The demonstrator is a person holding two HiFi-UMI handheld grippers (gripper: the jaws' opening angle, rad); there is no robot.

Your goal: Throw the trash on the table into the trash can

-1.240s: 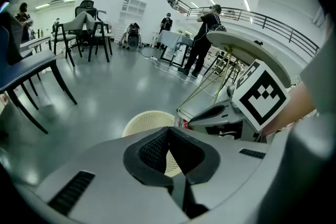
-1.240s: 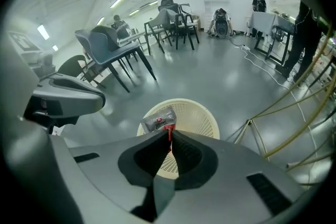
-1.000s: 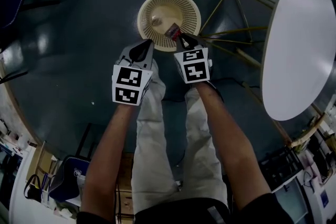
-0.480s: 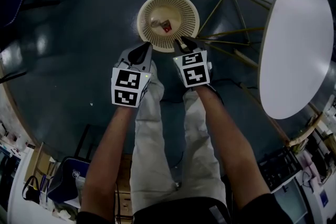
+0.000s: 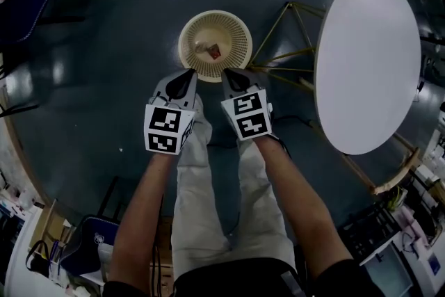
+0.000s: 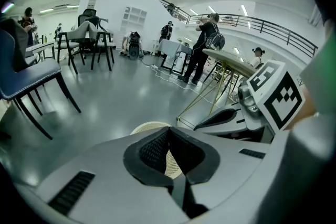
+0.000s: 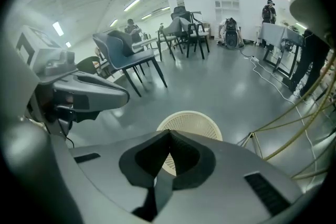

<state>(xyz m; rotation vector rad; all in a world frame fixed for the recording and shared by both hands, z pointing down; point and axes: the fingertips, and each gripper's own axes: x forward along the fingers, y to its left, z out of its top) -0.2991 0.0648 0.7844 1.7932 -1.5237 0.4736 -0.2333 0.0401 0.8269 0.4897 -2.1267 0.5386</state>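
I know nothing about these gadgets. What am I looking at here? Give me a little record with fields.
trash can: cream mesh basket on the floor, just ahead of both grippers
inside it: a red piece and a pale piece
table: white oval top, no trash seen on it
left gripper: fingers shut, empty
right gripper: fingers have just been closing, now shut, nothing between them
task: looks finished, judging by the bare table

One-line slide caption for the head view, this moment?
Left gripper and right gripper, both shut and empty, poised by the trash can with red scrap inside, white table alongside.
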